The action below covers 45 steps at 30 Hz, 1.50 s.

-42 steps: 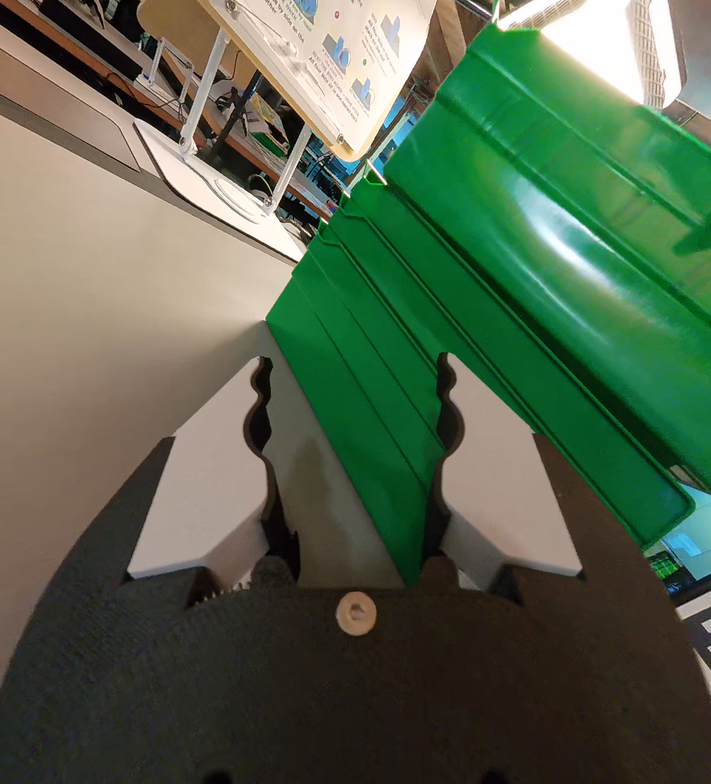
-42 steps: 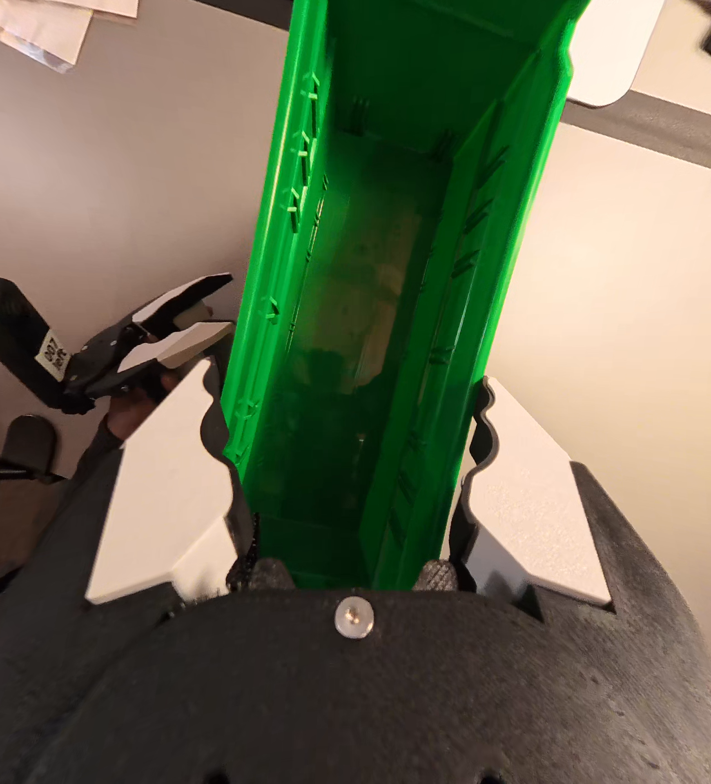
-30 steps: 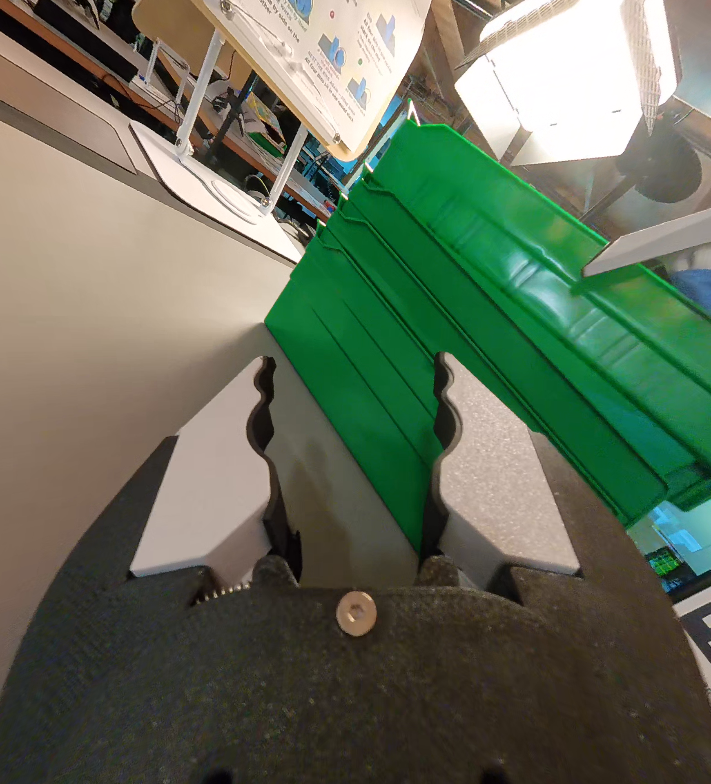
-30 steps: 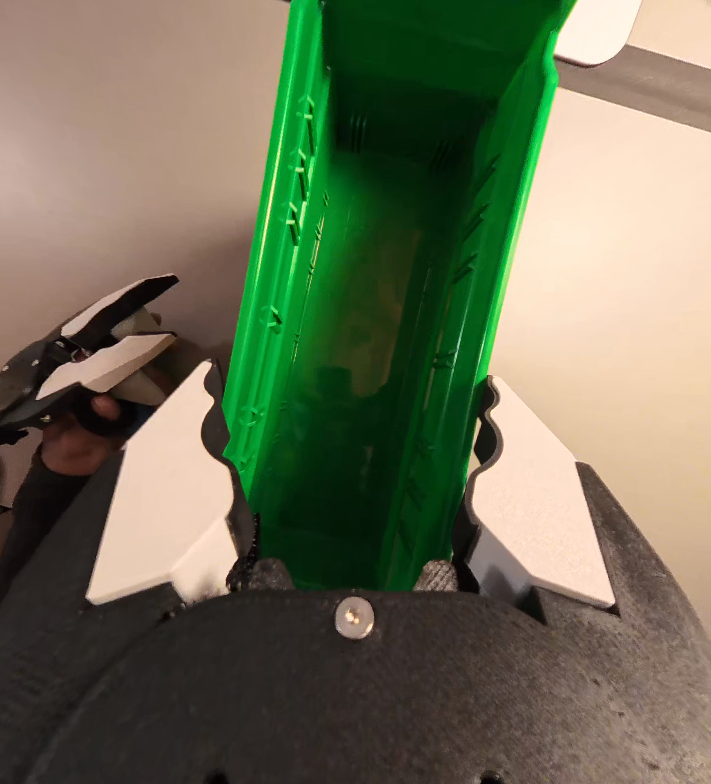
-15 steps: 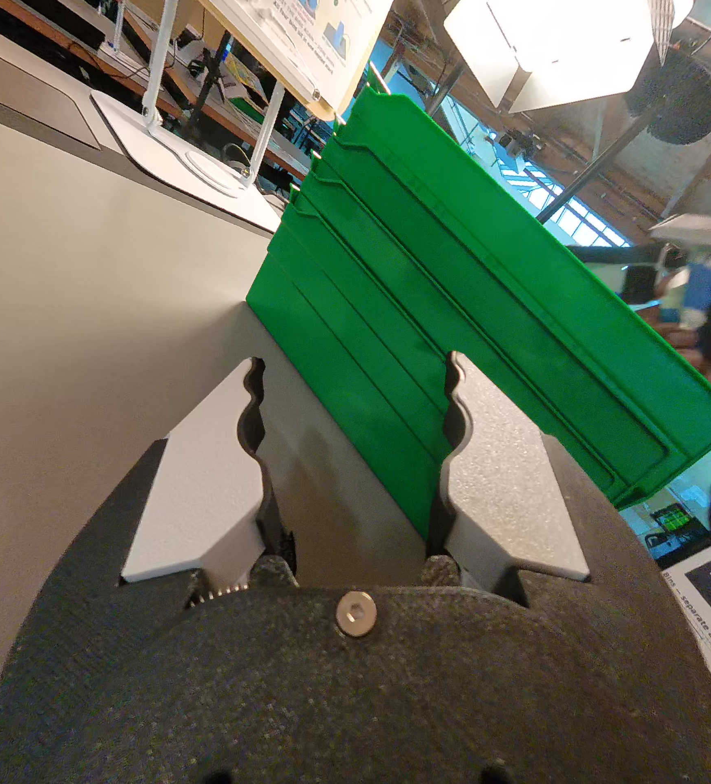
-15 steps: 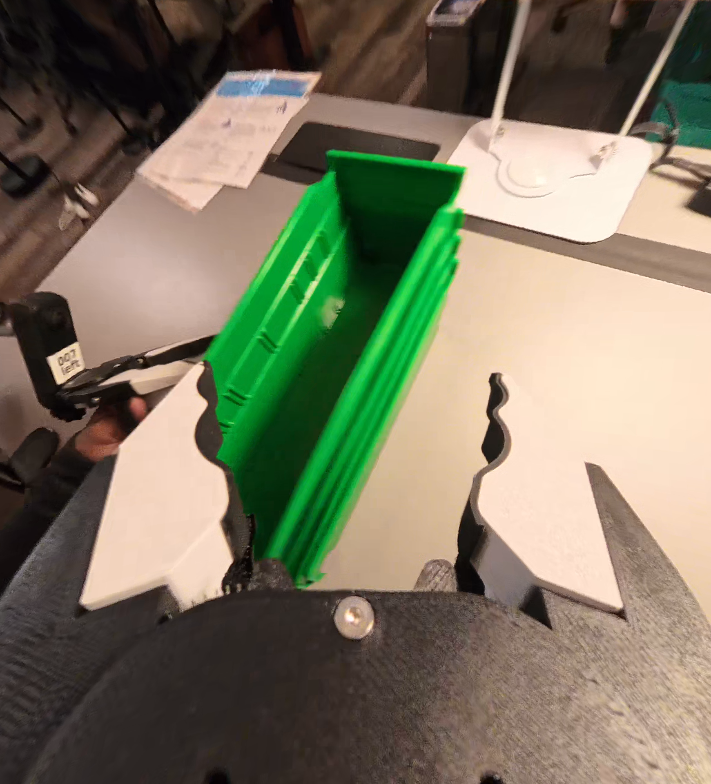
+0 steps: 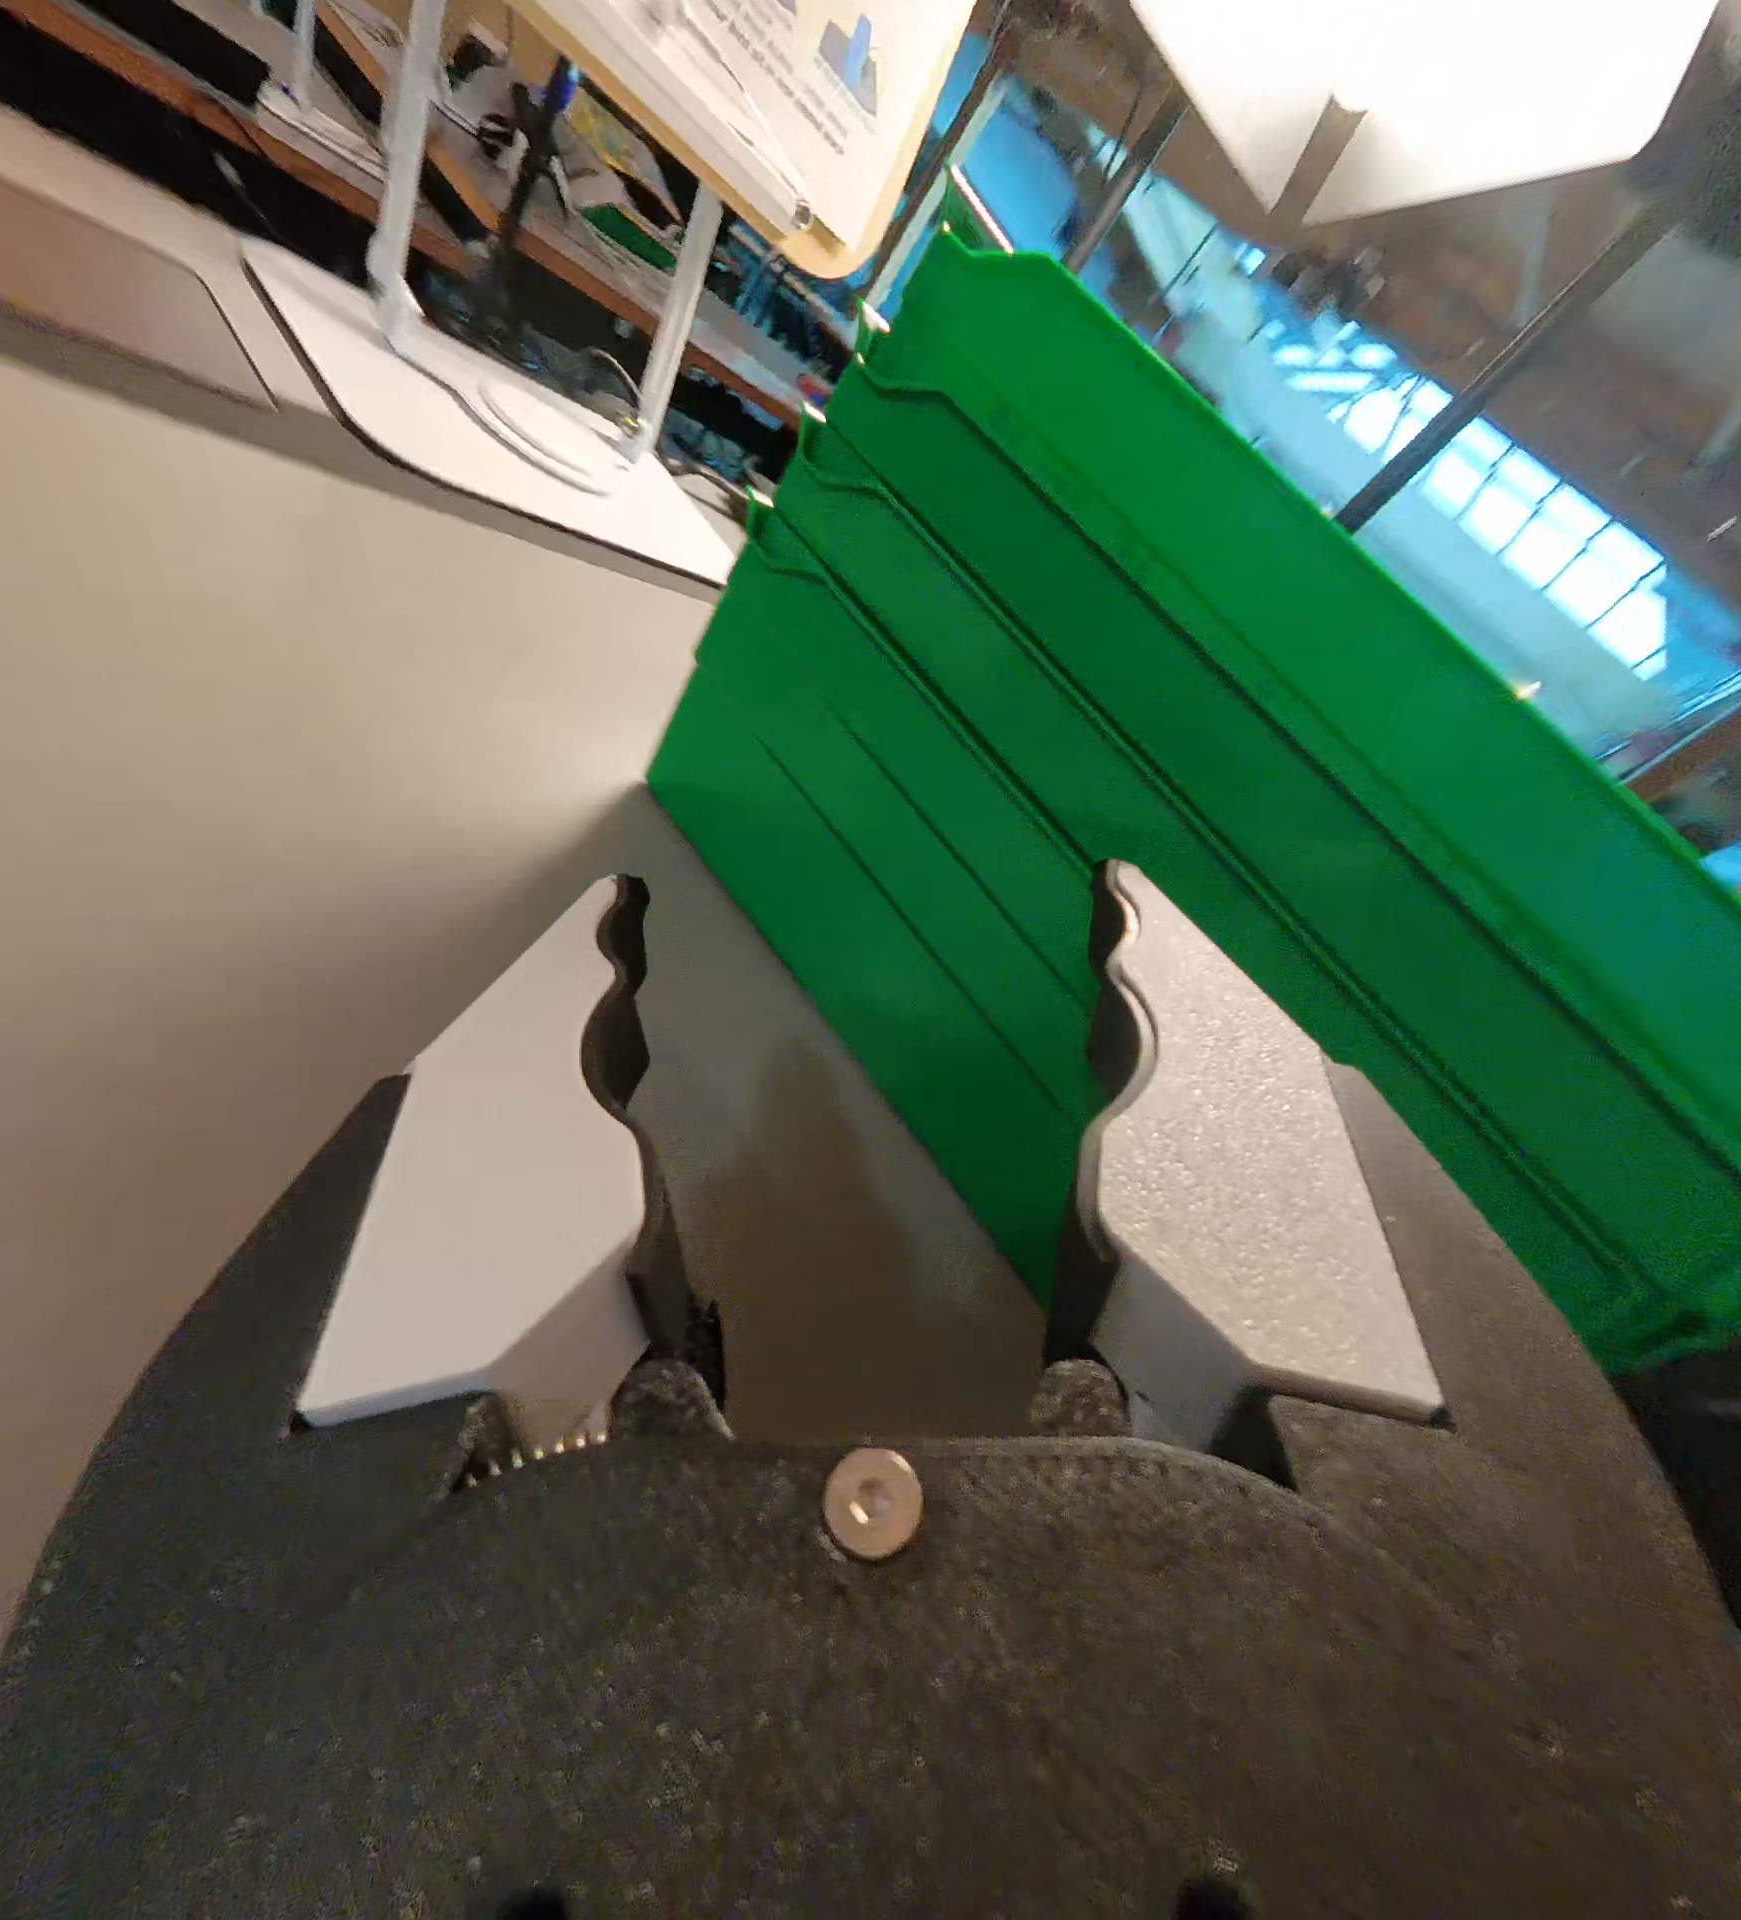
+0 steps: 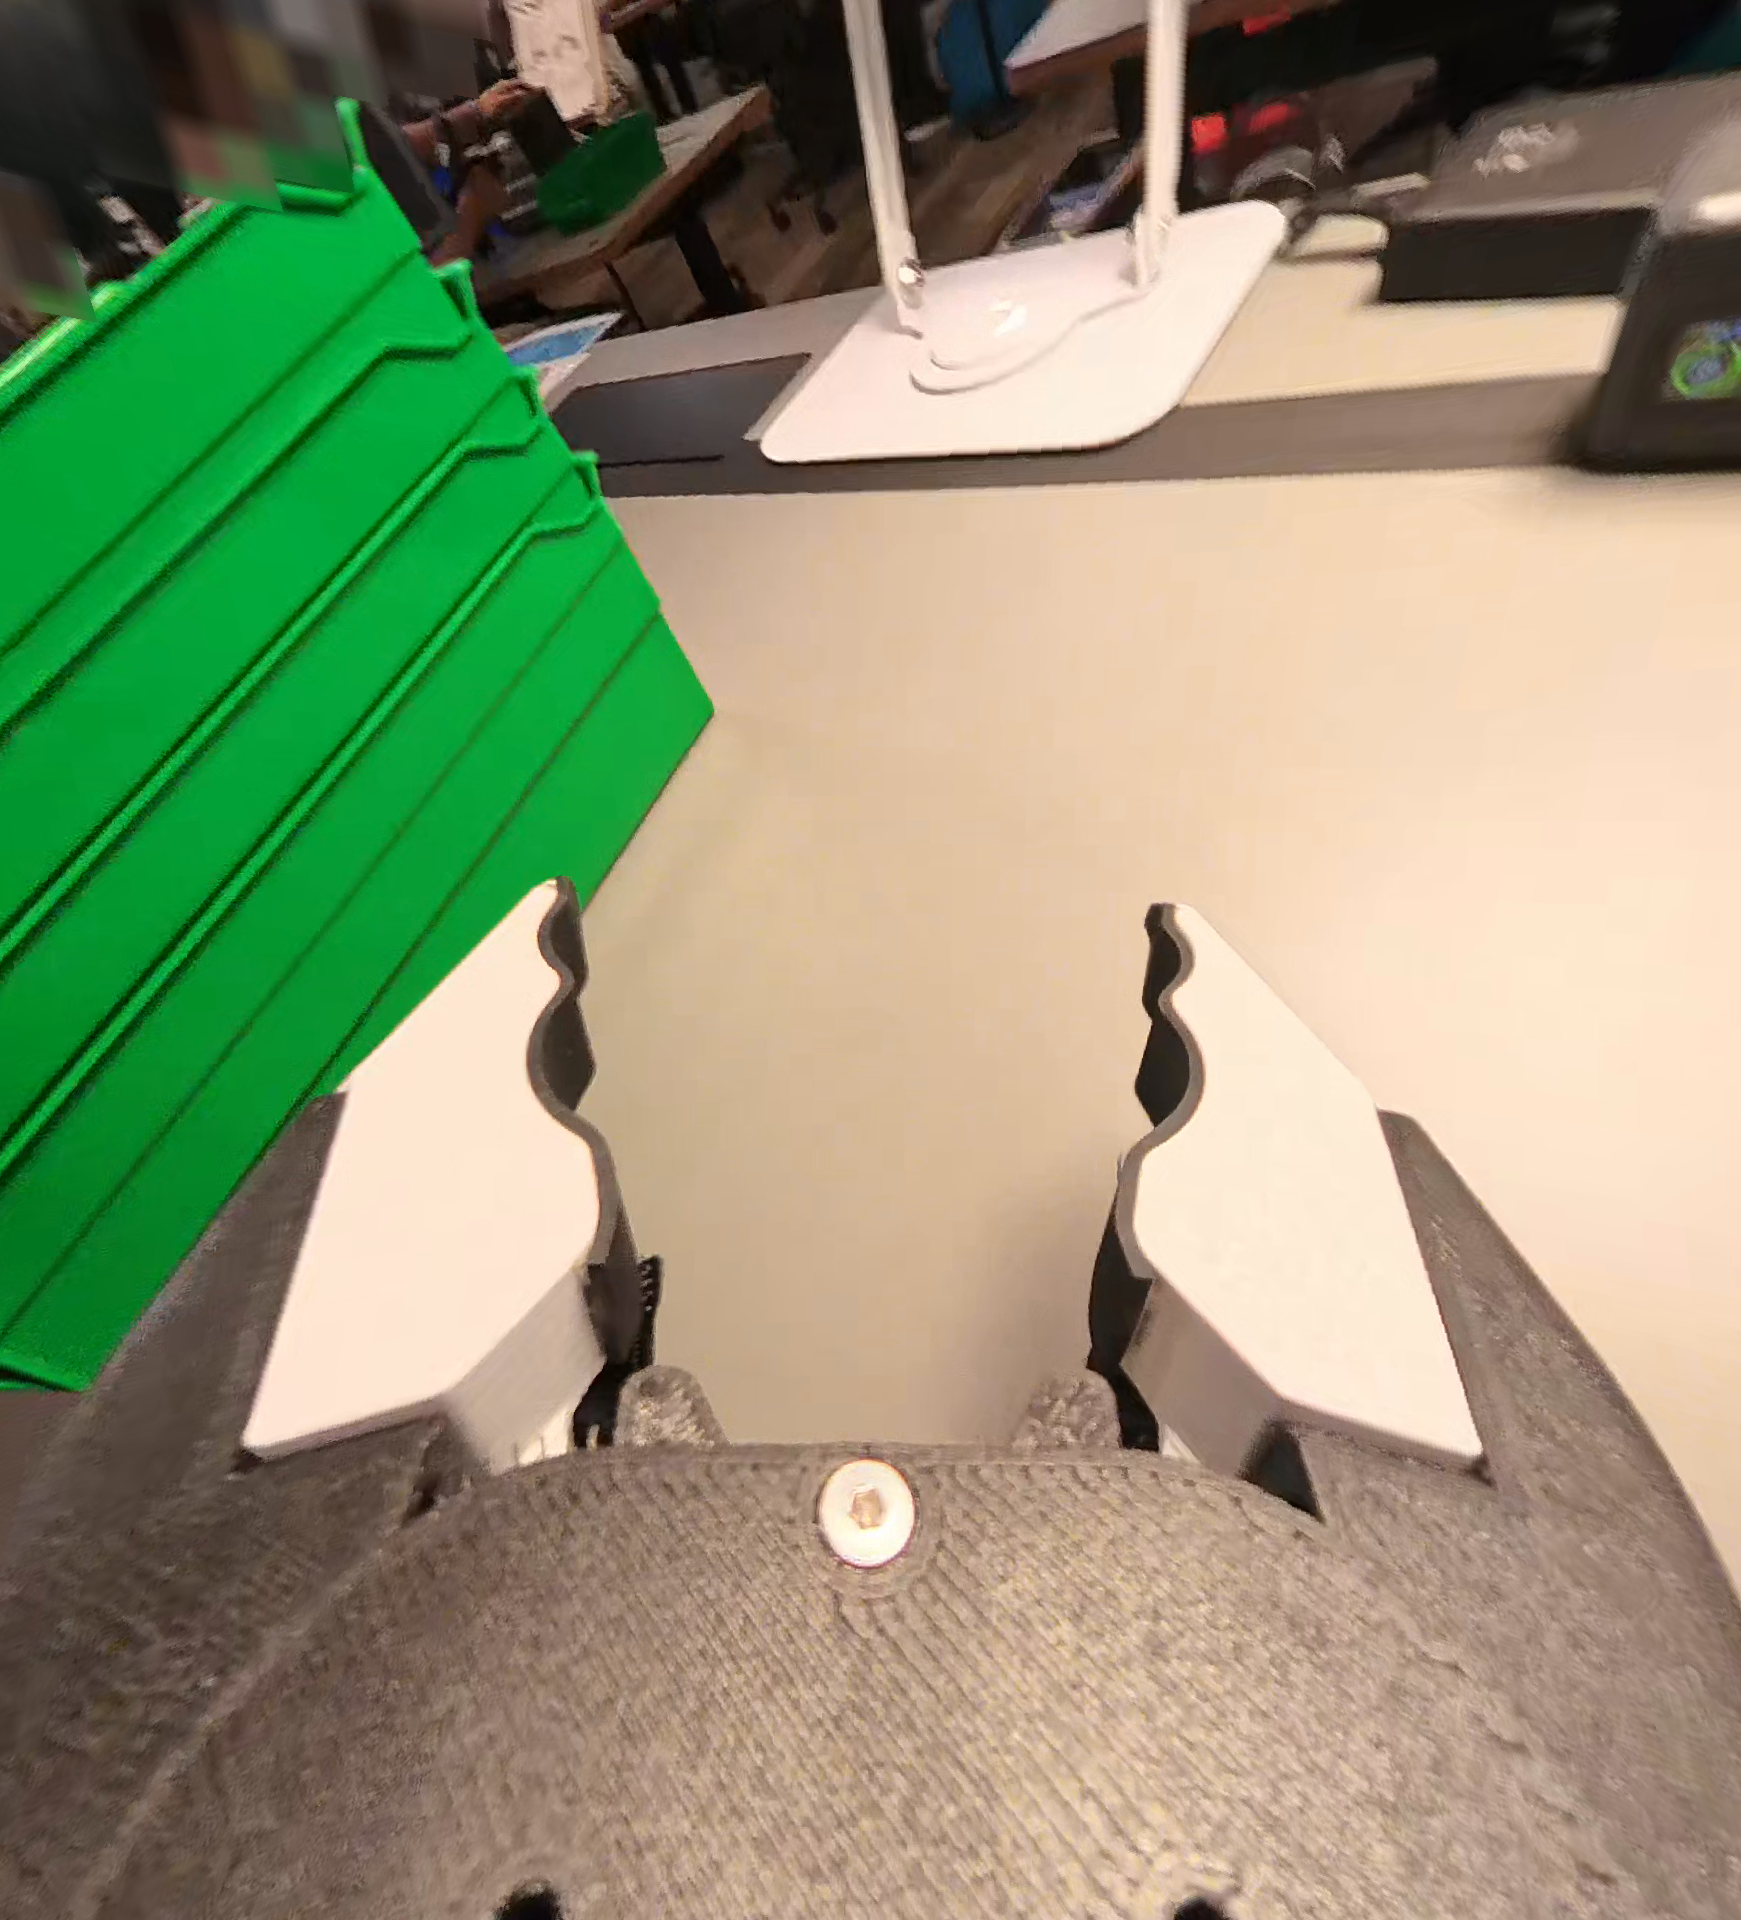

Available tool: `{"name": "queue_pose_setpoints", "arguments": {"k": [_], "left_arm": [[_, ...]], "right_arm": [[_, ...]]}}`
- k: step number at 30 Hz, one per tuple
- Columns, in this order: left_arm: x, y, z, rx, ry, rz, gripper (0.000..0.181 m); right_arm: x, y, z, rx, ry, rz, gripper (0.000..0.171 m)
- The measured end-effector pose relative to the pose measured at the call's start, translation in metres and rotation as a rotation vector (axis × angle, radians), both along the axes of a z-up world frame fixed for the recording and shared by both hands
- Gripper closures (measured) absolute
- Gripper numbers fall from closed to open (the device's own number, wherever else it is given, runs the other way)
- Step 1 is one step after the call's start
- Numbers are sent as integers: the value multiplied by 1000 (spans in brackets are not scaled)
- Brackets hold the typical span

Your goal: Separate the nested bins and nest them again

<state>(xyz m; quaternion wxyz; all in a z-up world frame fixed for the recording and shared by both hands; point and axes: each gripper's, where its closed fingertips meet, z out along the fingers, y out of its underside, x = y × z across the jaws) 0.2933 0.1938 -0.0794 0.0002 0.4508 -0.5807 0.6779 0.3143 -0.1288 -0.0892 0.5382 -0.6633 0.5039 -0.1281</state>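
Centrally, the green bins (image 7: 1209, 790) sat nested in a stack on the pale table (image 7: 222, 790), several stepped rims showing along the long side wall. Seen from the right wrist view, the same stack (image 8: 222, 727) lay off to the left, its near corner just beside the left finger (image 8: 450, 1174) of the right gripper (image 8: 861, 914); contact could not be told. That claw stood spread wide over bare tabletop, gripping nothing. The left gripper (image 7: 866, 883) was likewise spread, with the stack's lower edge running in behind its right finger (image 7: 1230, 1153) and nothing pinched between. Beyond the bins stood a white stand base (image 8: 1011, 364) and, far right, a dark device (image 8: 1718, 343) with green-lit dials.
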Motion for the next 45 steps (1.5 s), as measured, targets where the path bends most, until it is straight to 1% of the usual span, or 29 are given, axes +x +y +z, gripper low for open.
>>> {"name": "queue_pose_setpoints", "arguments": {"k": [4,6,8,9,12,14,20,24,27,29,32,34,36,39,42,45], "left_arm": [[34,8,17,246,-171,74,93],[49,8,28,359,-271,84,93],[64,4,30,423,-325,90,94],[71,1,28,425,-336,95,94],[82,-7,12,328,-314,102,99],[84,-10,1,268,-250,97,99],[75,-4,5,114,-184,73,101],[73,-2,6,106,-186,80,109],[64,-5,5,135,-155,68,109],[53,-2,20,89,-117,88,109],[27,0,59,0,-50,112,106],[11,-7,81,66,-8,122,97],[1,-19,95,233,6,123,86],[-12,-45,97,503,48,78,64],[-17,-72,103,669,14,31,59],[-17,-90,114,717,-19,25,56]], "right_arm": [[24,31,24,-10,-146,113,64],[35,48,39,9,-232,163,64],[45,62,51,54,-310,195,64],[48,67,54,85,-341,207,64],[53,72,51,179,-405,216,65],[53,72,38,204,-433,211,69],[45,75,41,199,-474,232,73],[39,78,43,200,-499,262,75],[32,85,44,188,-520,310,80],[28,87,44,191,-529,329,82],[23,88,46,202,-535,348,86],[21,90,45,198,-537,364,87],[19,93,44,190,-532,387,87],[19,94,44,195,-529,397,88],[18,92,44,206,-520,392,88],[15,90,43,201,-516,382,87]]}}
